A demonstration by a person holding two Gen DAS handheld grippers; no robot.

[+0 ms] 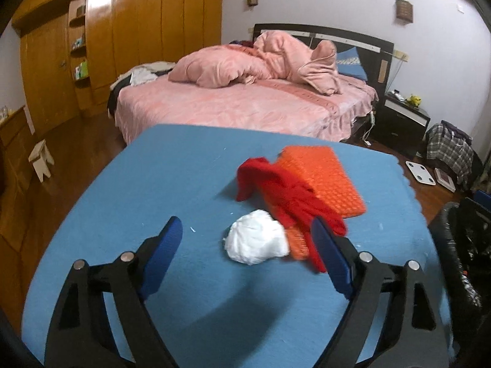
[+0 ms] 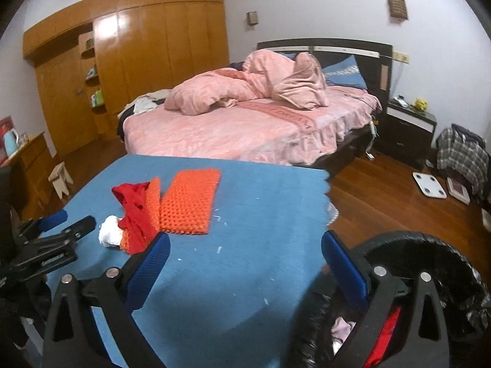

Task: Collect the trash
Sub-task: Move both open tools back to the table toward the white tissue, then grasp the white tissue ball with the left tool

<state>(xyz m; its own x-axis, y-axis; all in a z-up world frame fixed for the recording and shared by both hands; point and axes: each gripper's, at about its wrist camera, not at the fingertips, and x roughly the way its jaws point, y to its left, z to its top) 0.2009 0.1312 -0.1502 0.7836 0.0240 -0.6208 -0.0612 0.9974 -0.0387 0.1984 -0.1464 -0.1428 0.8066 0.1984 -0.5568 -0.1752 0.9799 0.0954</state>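
Both sets of jaws wide, empty. Left gripper (image 1: 247, 247) nears wad (image 1: 256, 240); risks snagging red cloth (image 1: 284, 191) touching it.

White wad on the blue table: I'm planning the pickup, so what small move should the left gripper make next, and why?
Probably ease the left gripper forward: it is open and empty, and the white wad lies just ahead, slightly right of centre.

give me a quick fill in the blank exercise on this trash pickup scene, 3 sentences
1. The white crumpled paper lies on the ____ tablecloth.
2. The red cloth lies partly on top of the ____ knitted mat.
3. The left gripper, near the paper, has its jaws ____.

Missing words: blue; orange; open
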